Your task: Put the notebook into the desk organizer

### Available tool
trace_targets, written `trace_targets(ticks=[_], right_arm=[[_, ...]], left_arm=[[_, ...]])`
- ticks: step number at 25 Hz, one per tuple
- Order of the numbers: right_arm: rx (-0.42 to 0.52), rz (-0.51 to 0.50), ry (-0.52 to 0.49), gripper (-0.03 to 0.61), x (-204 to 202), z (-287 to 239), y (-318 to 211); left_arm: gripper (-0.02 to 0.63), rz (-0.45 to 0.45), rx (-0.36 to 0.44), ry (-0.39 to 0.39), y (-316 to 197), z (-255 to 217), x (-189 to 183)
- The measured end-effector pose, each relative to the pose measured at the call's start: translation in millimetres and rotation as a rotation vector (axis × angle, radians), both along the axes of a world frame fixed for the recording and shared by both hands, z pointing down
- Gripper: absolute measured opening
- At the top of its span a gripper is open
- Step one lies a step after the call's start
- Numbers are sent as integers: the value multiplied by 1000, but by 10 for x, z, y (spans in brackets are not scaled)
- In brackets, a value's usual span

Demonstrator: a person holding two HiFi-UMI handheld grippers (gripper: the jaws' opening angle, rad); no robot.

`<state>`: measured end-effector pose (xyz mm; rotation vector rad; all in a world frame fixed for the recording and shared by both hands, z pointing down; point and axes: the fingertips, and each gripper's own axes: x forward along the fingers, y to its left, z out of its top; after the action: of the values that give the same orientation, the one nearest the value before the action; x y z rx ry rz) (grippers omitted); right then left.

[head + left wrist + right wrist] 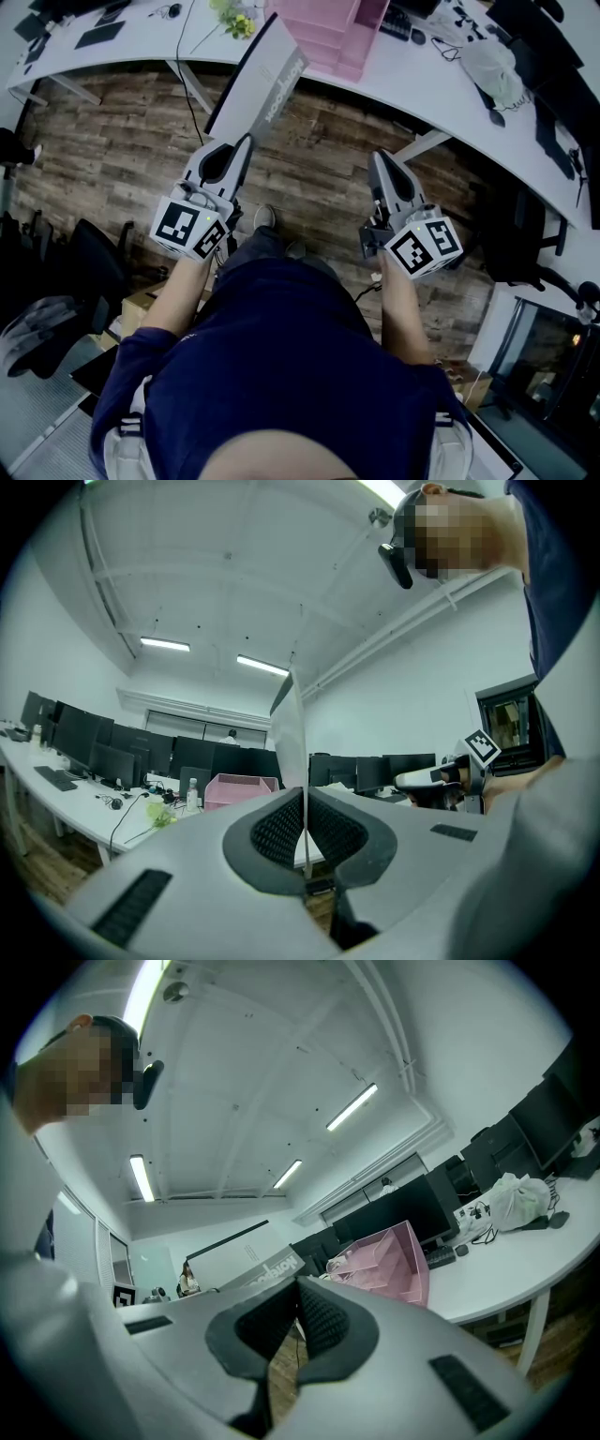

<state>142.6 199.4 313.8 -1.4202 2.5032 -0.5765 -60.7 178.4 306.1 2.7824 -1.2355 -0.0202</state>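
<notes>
The left gripper is clamped on the lower edge of the notebook; in the left gripper view its pads press flat against both sides of the thin cover, which stands edge-on between them. The notebook rises slanted from the jaws, and in the head view its far end overlaps the desk edge just beside the pink organizer; whether it touches either cannot be told. The organizer stands on the desk, its compartments facing the person. The right gripper hangs beside the left one over the wood floor, apart from the notebook. Its jaws meet at the tips with nothing between them.
</notes>
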Motion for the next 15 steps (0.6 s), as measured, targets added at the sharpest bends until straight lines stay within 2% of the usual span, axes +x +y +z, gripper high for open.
trace_targets(ticks=[15], right_arm=[[5,-11,13,5,94,7,-203]], left_arm=[[35,-15,11,14,-222,15,74]])
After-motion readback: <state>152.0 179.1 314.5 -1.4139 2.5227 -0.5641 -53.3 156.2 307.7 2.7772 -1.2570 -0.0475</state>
